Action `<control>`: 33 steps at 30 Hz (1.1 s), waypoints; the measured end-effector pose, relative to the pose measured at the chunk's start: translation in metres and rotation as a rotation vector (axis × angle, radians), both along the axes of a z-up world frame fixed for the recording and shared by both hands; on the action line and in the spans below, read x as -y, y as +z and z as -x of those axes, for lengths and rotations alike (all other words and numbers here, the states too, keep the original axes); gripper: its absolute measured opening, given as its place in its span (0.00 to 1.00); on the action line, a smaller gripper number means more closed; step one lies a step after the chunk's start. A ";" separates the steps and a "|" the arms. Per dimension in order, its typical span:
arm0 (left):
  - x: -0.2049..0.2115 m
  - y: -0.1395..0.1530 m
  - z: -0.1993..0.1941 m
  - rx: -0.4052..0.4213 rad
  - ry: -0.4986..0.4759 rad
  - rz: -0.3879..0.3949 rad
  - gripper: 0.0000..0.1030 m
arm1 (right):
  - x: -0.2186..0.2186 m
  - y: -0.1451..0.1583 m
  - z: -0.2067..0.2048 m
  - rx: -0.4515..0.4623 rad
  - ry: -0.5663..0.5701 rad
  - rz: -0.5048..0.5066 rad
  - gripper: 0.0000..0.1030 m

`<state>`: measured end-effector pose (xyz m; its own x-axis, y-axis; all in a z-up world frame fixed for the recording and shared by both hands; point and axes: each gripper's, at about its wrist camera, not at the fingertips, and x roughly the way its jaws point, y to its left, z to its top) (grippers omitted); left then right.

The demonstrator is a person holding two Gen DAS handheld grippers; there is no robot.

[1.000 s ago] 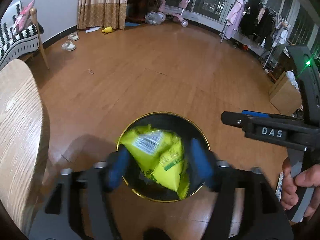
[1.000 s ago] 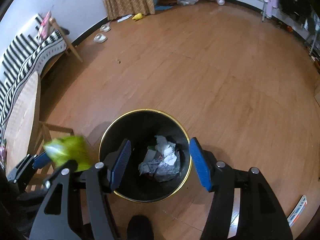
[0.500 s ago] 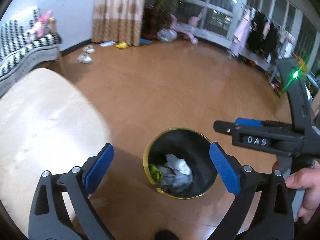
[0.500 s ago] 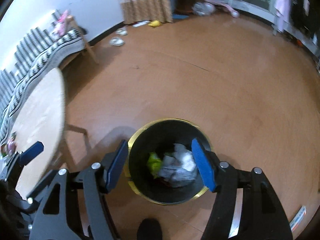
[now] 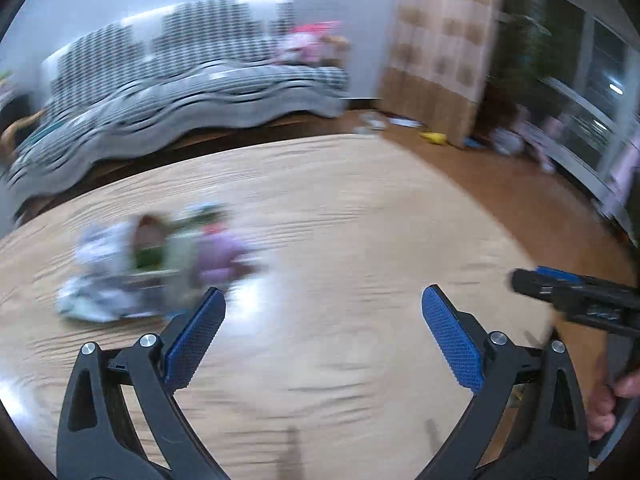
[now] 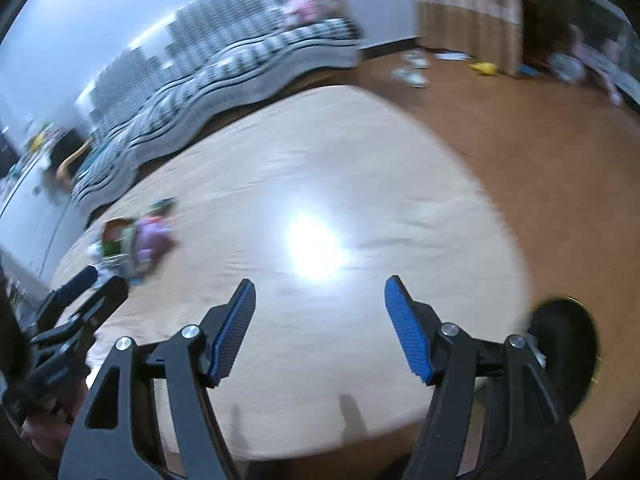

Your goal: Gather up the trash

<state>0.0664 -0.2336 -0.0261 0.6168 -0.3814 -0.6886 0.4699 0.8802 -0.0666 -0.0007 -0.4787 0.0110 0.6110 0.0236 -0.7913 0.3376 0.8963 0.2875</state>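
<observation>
A blurred heap of wrappers (image 5: pixel 156 268), white, green and purple, lies on the round light wooden table (image 5: pixel 360 220). It also shows in the right wrist view (image 6: pixel 136 244) at the table's left. My left gripper (image 5: pixel 323 328) is open and empty over the table, to the right of the heap. My right gripper (image 6: pixel 320 320) is open and empty over the table's middle. The black bin with a gold rim (image 6: pixel 568 352) stands on the floor at the table's right edge, partly hidden behind my right gripper.
A sofa with a black-and-white striped cover (image 5: pixel 180 92) stands behind the table. A curtain (image 5: pixel 440 40), slippers (image 6: pixel 412 68) and a yellow toy (image 6: pixel 484 67) are on the far floor. The right gripper shows at the right of the left wrist view (image 5: pixel 580 300).
Both grippers have swung up and left from over the bin to over the table. The yellow-green bag left my left gripper and lay in the bin half a second ago.
</observation>
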 end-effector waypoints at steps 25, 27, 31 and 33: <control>-0.161 -0.028 -0.130 -0.017 0.263 0.032 0.93 | -0.189 -0.043 -0.193 -0.036 0.230 -0.158 0.33; -0.157 -0.030 -0.137 -0.021 0.267 0.030 0.93 | -0.189 -0.043 -0.198 -0.036 0.231 -0.157 0.29; -0.147 -0.040 -0.151 -0.051 0.264 0.015 0.93 | -0.191 -0.046 -0.200 -0.039 0.245 -0.151 0.23; -0.143 -0.046 -0.152 -0.058 0.250 0.004 0.93 | -0.194 -0.046 -0.197 -0.038 0.262 -0.135 0.21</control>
